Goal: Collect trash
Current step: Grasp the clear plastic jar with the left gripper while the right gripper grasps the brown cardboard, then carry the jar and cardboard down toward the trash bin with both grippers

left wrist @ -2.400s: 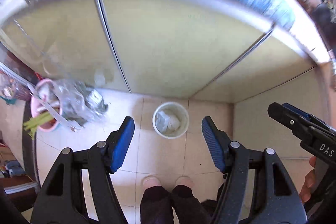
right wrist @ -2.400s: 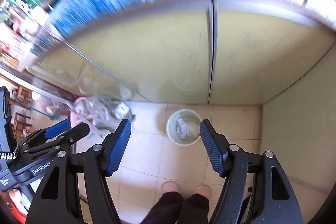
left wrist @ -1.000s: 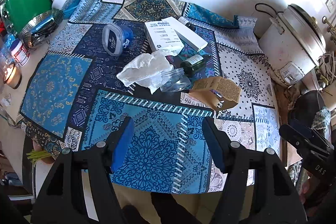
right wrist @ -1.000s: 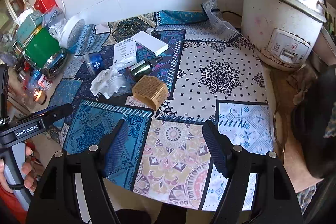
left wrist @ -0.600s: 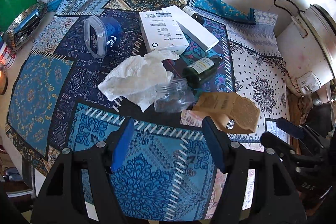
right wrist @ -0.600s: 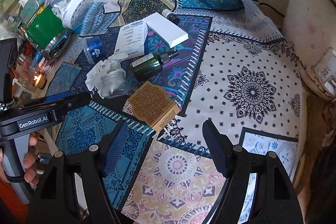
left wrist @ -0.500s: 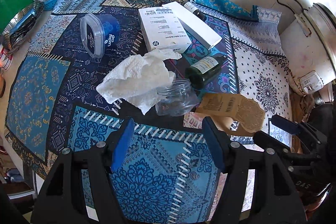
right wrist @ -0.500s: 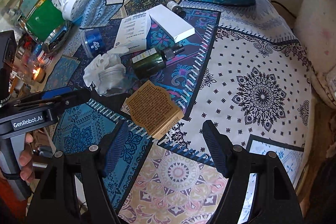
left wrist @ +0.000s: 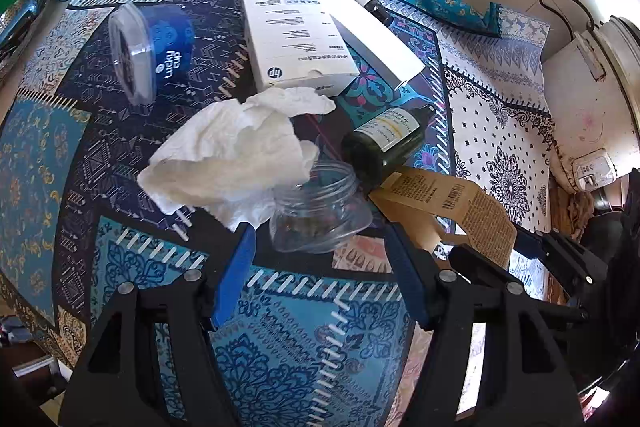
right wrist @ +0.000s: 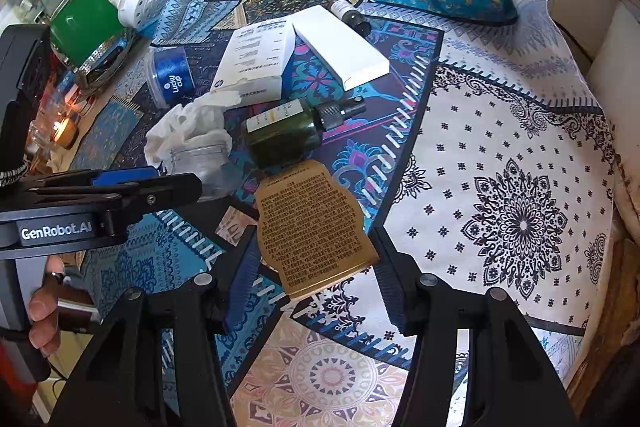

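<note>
Brown carton sits between closing right gripper pads; left gripper open, empty.

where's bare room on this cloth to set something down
Free: the white dotted patch with the black medallion, between the brown carton and the rice cooker; also the blue patch left of the crumpled tissue. Crowded: the middle, where tissue, clear jar, green bottle, white boxes and blue cup cluster.

Patterned tablecloth, white rice cooker, green tin, lit candle.
</note>
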